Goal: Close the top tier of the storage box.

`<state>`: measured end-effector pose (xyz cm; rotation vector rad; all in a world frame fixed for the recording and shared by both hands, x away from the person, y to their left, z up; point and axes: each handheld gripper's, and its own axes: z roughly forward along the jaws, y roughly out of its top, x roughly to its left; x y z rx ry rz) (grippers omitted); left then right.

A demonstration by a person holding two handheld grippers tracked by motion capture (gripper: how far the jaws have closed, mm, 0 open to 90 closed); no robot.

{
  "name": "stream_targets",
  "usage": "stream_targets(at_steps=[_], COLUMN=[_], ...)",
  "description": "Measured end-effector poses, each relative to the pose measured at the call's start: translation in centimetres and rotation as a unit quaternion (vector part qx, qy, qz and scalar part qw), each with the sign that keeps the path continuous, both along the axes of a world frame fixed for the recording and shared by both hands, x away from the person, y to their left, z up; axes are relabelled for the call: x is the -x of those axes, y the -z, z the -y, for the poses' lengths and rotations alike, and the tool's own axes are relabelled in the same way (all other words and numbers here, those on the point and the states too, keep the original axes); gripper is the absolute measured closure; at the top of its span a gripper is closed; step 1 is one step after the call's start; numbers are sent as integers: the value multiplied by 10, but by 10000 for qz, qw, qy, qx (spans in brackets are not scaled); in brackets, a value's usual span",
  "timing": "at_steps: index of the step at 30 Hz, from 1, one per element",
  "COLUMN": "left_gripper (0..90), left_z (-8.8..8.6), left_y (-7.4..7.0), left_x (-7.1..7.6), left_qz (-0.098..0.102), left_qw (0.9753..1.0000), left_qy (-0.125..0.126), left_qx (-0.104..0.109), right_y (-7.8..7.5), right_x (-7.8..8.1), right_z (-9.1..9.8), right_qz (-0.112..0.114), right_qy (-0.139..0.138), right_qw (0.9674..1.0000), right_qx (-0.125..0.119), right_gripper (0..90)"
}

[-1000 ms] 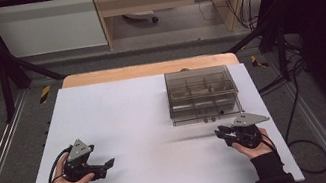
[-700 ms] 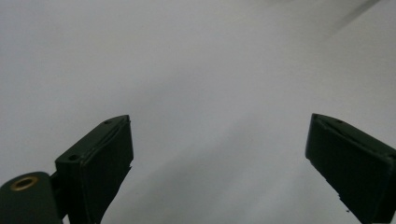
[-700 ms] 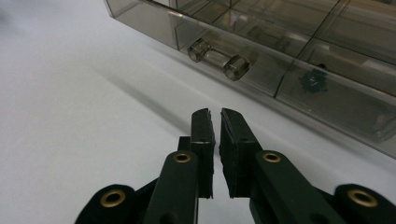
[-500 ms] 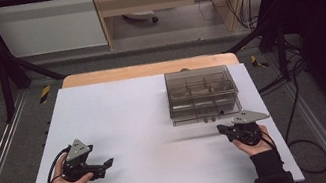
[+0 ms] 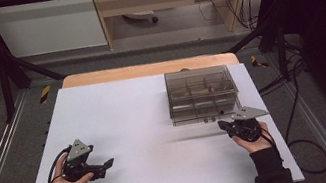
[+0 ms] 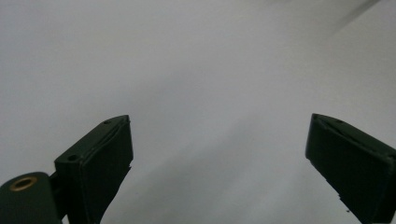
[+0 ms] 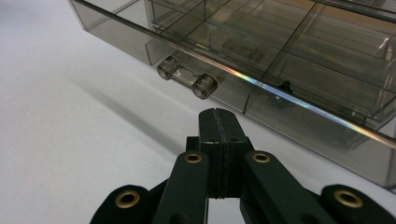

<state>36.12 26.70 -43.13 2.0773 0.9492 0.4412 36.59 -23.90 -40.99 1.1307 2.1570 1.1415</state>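
So from the high view, there's a white table [image 5: 146, 125] with a smoky clear plastic organizer box [image 5: 201, 94] sitting toward the far right side of it, lid down, with little compartments visible through the top. The right gripper [image 5: 224, 125] sits just in front of the box's near edge, held in the person's right hand [image 5: 253, 137], tips pointing left-ish along the box front. The left gripper [image 5: 107, 163] is way over on the near left part of the table, well apart from the box, held in the left hand [image 5: 65, 182].

Left gripper view: just bare white table under it, and the two black jaws stand wide apart with nothing between them.

Right gripper view: the jaws have just been closing and are pressed flat together now, nothing pinched between them. The right gripper's tip [image 7: 218, 114] sits just short of the box's front wall [image 7: 289, 112], close below two small clear round knobs [image 7: 187, 78] sticking out of it. Can't tell if it's actually touching the box.
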Motion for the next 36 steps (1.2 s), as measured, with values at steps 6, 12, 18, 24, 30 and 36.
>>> stream_targets(at_steps=[6, 12, 18, 24, 30, 36], left_gripper=[71, 71, 71, 71, 71, 71], left_z=[0, 0, 0, -2, -1, -1], left_y=[0, 0, 0, 0, 1, 2], left_x=[0, 0, 0, 0, -1, -1], left_qz=[-4, -6, -9, -7, -18, -39], left_qw=[10000, 10000, 10000, 10000, 10000, 10000], left_qy=[3, -7, -7, -28, -1, 1], left_qx=[-5, 2, 2, 19, 6, 18], right_y=[1, 0, 0, 1, 1, 1], right_x=[-4, -7, -9, -10, -10, -13], right_z=[0, -1, -3, -3, -3, -2], right_qz=[13, 42, 75, 120, 131, 162], right_qy=[-8, 5, 8, 5, 10, 30], right_qw=[10000, 10000, 10000, 9999, 9999, 9999], right_qx=[-9, -26, -10, 20, 25, 0], right_gripper=[900, 900, 900, 900, 900, 900])
